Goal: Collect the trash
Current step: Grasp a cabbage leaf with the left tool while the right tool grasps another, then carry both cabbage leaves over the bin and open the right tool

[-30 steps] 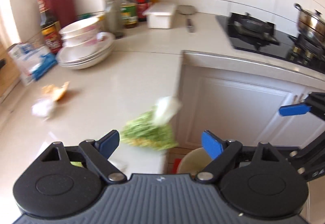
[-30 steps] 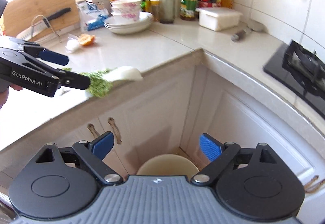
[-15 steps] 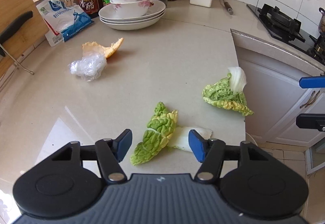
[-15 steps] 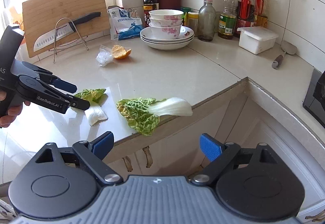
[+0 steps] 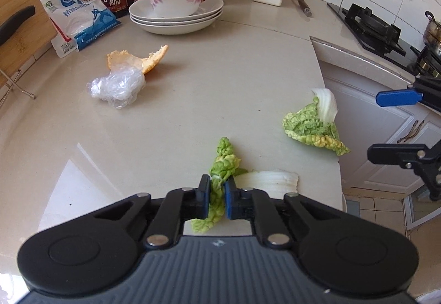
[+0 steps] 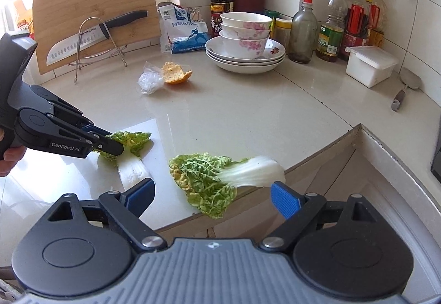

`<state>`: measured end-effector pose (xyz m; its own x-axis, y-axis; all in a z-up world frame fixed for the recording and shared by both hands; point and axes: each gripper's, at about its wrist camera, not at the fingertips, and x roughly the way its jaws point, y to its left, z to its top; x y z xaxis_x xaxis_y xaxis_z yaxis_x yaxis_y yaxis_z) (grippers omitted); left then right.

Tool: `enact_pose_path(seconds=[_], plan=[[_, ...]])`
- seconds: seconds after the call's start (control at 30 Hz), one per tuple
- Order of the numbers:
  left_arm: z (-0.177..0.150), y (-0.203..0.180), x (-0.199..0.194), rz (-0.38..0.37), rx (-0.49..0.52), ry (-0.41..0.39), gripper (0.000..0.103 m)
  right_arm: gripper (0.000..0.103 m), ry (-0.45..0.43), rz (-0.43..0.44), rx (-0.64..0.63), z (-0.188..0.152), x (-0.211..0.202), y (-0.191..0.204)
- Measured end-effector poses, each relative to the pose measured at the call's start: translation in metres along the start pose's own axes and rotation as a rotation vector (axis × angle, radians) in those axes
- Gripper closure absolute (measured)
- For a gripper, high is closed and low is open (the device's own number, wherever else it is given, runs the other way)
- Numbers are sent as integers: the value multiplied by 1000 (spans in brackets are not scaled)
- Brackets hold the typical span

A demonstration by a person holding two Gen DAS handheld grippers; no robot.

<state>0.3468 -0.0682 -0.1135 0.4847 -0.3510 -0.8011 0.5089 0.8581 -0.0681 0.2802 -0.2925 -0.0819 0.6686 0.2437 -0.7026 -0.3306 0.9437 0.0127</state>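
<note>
My left gripper (image 5: 217,198) is shut on a green cabbage leaf (image 5: 223,163) with a white stalk that lies on the counter; it also shows in the right wrist view (image 6: 110,145), gripping the same leaf (image 6: 132,141). A second cabbage leaf (image 6: 205,178) (image 5: 312,126) lies at the counter's front edge, its white stalk hanging past the edge. My right gripper (image 6: 212,198) is open, just in front of this leaf and off the counter edge. An orange peel (image 5: 143,60) and a crumpled plastic wrap (image 5: 117,85) lie farther back.
Stacked bowls on plates (image 5: 176,5), a salt bag (image 5: 80,20), bottles (image 6: 330,28), a white box (image 6: 370,67), a cutting board with a knife on a rack (image 6: 91,28) and a knife block line the counter's back. A stove (image 5: 369,25) is at right.
My left gripper has closed on the near cabbage leaf. My right gripper has moved closer to the leaf at the counter edge and stays open.
</note>
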Motion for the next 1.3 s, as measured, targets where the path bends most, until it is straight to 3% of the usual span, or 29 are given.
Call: enact_pose_path(seconds=[0.33,0.6,1.03,1.3], plan=[[1,-1,3,-1,22,7,94,38,30,-70,-197,-2,43,39],[2,1,1,-13,32,6,96,91,11,-108,-212,-2,45,38],[16,-2,-21,-50,70,4,98,92,-18,-101,-163,2,17,27],[26,-30,-36,-111,134,-11,98,94,-24,-131,-78,-10,-13,5]])
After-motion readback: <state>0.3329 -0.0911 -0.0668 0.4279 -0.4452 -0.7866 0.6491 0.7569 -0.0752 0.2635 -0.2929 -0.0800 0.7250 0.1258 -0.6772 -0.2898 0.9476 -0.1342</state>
